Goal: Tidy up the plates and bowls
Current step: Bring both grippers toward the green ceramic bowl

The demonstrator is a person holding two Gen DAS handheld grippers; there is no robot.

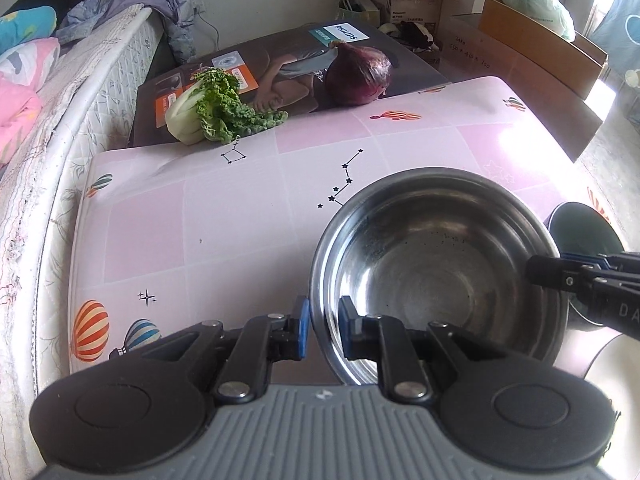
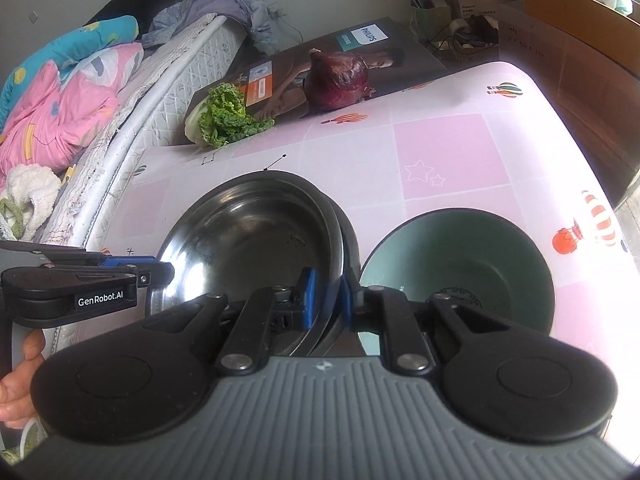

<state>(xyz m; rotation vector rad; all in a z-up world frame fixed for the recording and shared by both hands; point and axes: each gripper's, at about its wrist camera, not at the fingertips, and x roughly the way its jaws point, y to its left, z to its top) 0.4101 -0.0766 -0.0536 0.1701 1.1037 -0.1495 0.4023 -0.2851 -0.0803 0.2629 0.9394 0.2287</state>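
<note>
A steel bowl (image 1: 440, 264) is held by its rim between both grippers over the pink tablecloth (image 1: 224, 232). My left gripper (image 1: 324, 314) is shut on the bowl's near-left rim, one blue pad outside and one inside. At the bowl's right rim my right gripper (image 1: 538, 276) comes in from the side. In the right wrist view the right gripper (image 2: 330, 290) is shut on the steel bowl (image 2: 256, 240) at its right rim, and the left gripper (image 2: 168, 274) pinches the opposite rim. A green bowl (image 2: 460, 264) stands just right of it, also visible behind the right gripper as the green bowl (image 1: 580, 232).
A leafy cabbage (image 1: 216, 110) and a red onion (image 1: 360, 76) lie on a flat printed box (image 1: 280, 64) at the table's far edge. A bed (image 1: 48, 128) runs along the left. Cardboard boxes (image 1: 532, 40) stand at the far right. A hand (image 2: 16, 384) holds the left gripper.
</note>
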